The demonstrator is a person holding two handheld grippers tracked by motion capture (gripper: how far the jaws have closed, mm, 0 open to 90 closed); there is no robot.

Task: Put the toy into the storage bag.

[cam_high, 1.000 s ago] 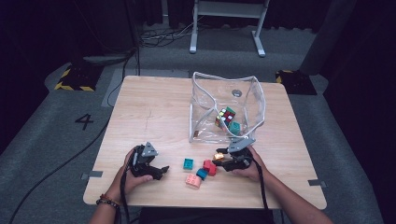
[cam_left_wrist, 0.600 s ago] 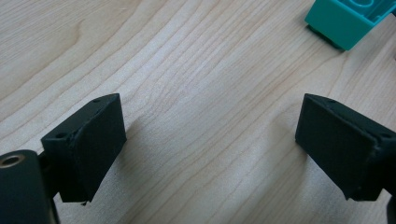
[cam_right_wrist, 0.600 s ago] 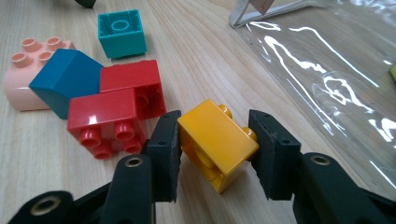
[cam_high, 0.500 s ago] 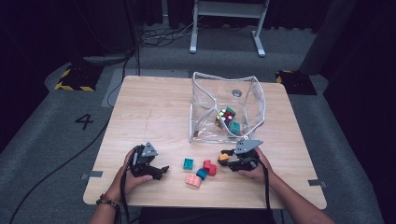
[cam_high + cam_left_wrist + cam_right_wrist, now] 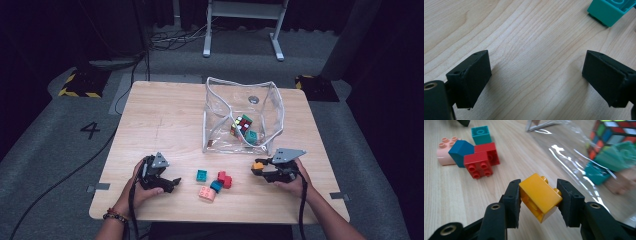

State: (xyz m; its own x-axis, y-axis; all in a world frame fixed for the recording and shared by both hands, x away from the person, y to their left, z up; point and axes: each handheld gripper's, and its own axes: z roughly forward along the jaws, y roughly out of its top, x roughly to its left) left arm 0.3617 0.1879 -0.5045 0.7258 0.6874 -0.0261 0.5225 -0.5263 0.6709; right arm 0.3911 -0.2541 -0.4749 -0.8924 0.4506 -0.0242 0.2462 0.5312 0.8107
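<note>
My right gripper (image 5: 537, 195) is clenched on the orange brick (image 5: 539, 196), pads on its two side faces, and it hangs tilted, one corner low, just above the bench near the front right. I judge that grip shaky: the brick sits skewed between the jaws, so a bump or a quick swing could roll it out onto the wood. My left gripper (image 5: 536, 77) rests released near the front left edge, jaws wide over bare wood, nothing between them. Between my hands lie the loose bricks: pink (image 5: 207, 193), blue (image 5: 216, 186), red (image 5: 224, 178) and teal (image 5: 202, 175); a low sweep could scatter them toward the front edge. Farther back stands the clear bag (image 5: 215, 100) with the puzzle cube (image 5: 242, 124) inside. Its floppy rim could catch the brick or fold shut as I come over it. I read no brand on bricks or bag; on the floor (image 5: 50, 165) left of the bench is a painted 4 (image 5: 91, 130)
</note>
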